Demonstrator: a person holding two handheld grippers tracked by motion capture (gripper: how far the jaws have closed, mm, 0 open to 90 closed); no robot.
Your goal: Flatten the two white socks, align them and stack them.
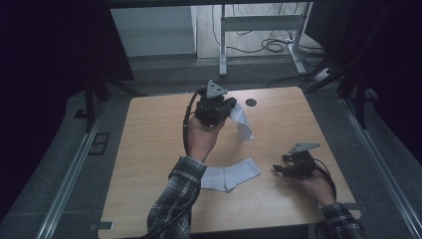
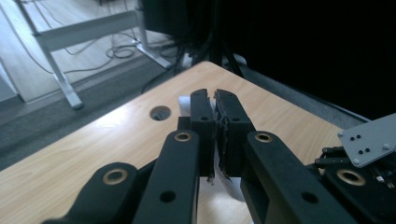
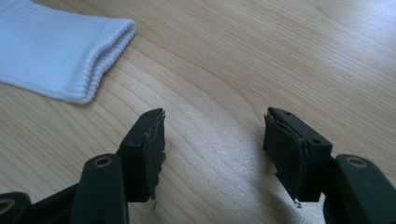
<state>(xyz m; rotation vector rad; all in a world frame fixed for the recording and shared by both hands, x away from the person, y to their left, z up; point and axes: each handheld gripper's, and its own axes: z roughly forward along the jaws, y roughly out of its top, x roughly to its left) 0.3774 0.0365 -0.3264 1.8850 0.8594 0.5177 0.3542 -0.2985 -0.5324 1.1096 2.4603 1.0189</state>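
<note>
Left gripper (image 1: 226,107) clamped on a limp white cotton sock (image 1: 242,121) I'd lifted above the wooden table (image 1: 149,134) | right gripper (image 1: 281,164) spread wide, empty, beside flat second white sock (image 1: 230,177) | pinch probably thin; I'd lower slowly, aligning cuffs.

One white sock (image 1: 242,121) hangs lifted off the table, pinched at its upper end between the closed jaws of the left gripper (image 1: 230,105) — it droops limp toward the far middle of the tabletop. The other white sock (image 1: 230,176) lies flat on the wood nearer the person — its ribbed cuff (image 3: 100,60) open-ended, pointing toward the right gripper (image 1: 279,168), just apart from it.
</note>
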